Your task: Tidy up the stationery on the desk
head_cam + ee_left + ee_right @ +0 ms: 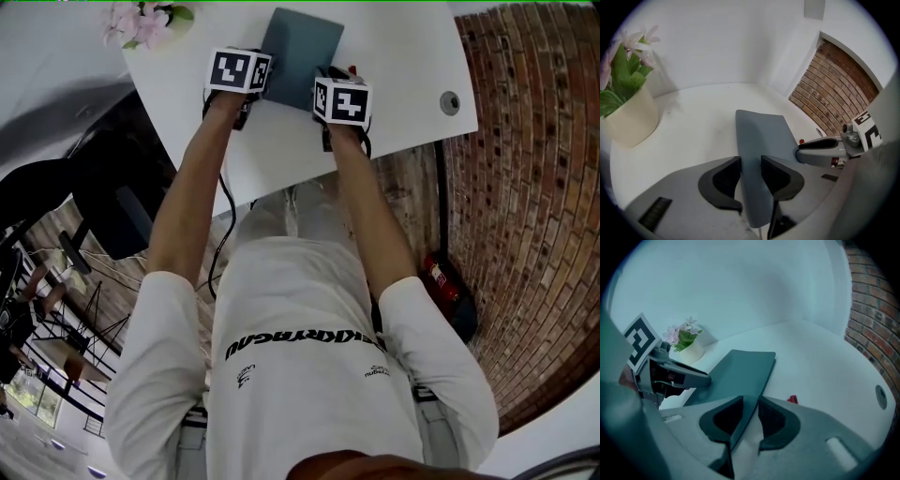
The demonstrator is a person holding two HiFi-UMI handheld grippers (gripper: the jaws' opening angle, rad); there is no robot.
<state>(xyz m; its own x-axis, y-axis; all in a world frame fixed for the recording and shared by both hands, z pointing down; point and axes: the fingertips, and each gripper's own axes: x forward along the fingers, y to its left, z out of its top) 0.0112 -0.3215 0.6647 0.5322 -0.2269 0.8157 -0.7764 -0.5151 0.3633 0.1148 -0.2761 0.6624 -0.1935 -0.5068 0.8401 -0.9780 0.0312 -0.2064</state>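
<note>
Grey notebook [300,47]: thin, slate cover, closed. It sits on the white counter [403,56], toward the far middle, long side running away from the person. The far end rests flat. The near end bows upward where both claws meet it.

Left claw [750,178]: at the notebook's near left corner. Pads stand apart, and the cover passes slantwise through the gap. No firm pinch to be seen.

Right claw [750,416]: at the near right corner. Pads apart, with the notebook's edge standing thin between them. The edge lies against the pad on that view's left, and a sliver of white shows before the other pad.

Small red item [792,400]: on the counter just beside the notebook's right edge, too small to identify.

Flower pot [630,117]: cream, with pink blooms and green leaves. Far left corner of the counter, well apart from the notebook.

Round grommet [450,102]: set into the counter near its right edge.

Room:
- A plain white wall [717,42] runs behind the counter, and a brick wall [534,187] closes the right side.
- A red fire extinguisher [441,281] sits low against the brick.
- A black cable [228,202] hangs from the left claw past the counter's near edge.
- Dark furniture [94,187] crowds the left; details unclear.
</note>
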